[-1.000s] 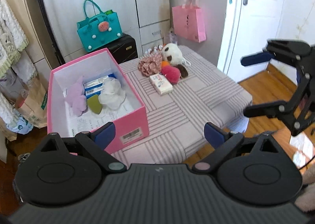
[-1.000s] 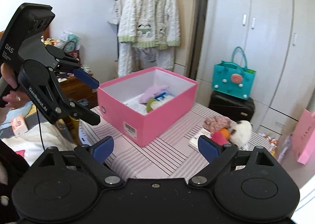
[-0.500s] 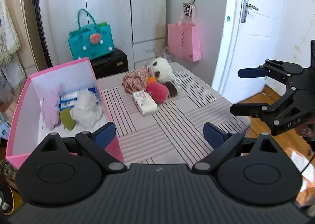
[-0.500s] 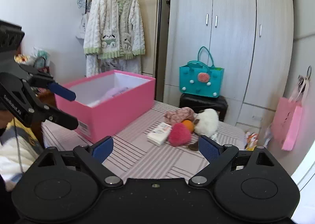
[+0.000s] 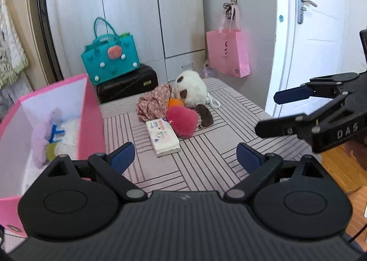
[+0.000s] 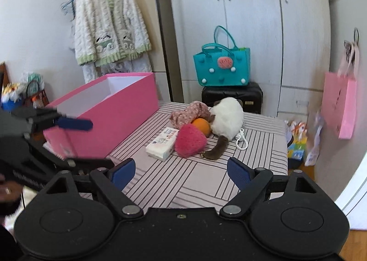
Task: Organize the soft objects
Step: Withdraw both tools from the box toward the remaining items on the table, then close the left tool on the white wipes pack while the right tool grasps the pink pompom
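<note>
At the far left of the left wrist view stands the pink box [image 5: 91, 109], which has slid toward the frame's edge since half a second ago, so only part of its inside shows; a lilac soft toy [image 5: 40, 139] and a white bundle [image 5: 68, 130] lie in it. The left tool [image 5: 184, 157] is released, holding nothing, its blue pads wide apart above the striped desk [image 5: 206, 164], and it looks nearer the pile than before. Ahead of it lies a tissue pack [image 5: 162, 136], touching a pink fluffy heart [image 5: 182, 122]. Behind these sit a floral cloth [image 5: 153, 103], an orange ball [image 5: 175, 102] and a white plush [image 5: 191, 89], bunched together. At the right, the right tool [image 5: 270, 112] hangs released and empty over the desk's edge, larger in view than earlier. Its own camera shows the box lower and the pile closer.
</note>
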Tool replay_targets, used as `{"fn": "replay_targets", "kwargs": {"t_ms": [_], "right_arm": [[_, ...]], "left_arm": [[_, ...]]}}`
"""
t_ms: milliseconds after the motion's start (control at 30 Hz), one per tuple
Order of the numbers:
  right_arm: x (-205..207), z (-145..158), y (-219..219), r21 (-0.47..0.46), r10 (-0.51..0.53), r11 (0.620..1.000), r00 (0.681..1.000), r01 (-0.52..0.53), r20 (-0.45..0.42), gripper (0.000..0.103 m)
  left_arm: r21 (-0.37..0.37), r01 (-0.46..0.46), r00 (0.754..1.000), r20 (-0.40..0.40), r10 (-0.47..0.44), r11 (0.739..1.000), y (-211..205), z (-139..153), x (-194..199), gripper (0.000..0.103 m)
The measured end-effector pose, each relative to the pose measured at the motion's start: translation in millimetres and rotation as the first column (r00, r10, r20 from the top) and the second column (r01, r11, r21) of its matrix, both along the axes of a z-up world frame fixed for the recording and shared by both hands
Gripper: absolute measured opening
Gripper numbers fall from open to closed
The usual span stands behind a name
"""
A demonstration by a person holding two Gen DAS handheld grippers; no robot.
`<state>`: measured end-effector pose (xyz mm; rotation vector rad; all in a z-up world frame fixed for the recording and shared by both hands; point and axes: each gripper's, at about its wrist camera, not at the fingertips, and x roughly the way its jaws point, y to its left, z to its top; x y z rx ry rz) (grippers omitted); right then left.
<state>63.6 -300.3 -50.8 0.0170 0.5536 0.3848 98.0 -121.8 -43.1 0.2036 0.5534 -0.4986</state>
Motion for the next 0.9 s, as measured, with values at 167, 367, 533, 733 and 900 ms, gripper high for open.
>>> {"fn": "replay_targets", "kwargs": {"t_ms": [167, 367, 533, 733, 900], "right_arm": [[27, -12, -10, 0.069, 0.000, 0.998, 0.999, 0.003, -0.036, 0.088], [55, -26, -6, 0.111, 0.035, 0.993, 0.997, -0.027, -0.069, 0.086], [77, -34, -5, 0.141, 0.066, 0.989, 0.994, -0.053, -0.087, 0.085], [106, -41, -7, 0.186, 0.087, 0.981, 0.986, -0.060, -0.139, 0.078], [130, -49, -2, 0.206, 0.089, 0.977, 0.980, -0.051, -0.178, 0.073]], "left_arm": [[0.014, -0.099, 0.995, 0.014, 0.099, 0.995, -20, -23, 13, 0.094], [0.018, -0.144, 0.990, 0.006, 0.144, 0.989, -34, -43, 29, 0.091], [0.046, -0.189, 0.982, -0.006, 0.189, 0.981, -40, -53, 50, 0.075], [0.060, -0.218, 0.975, -0.023, 0.219, 0.974, -38, -55, 66, 0.054], [0.036, -0.252, 0.967, -0.037, 0.253, 0.967, -30, -55, 76, 0.054]]}}
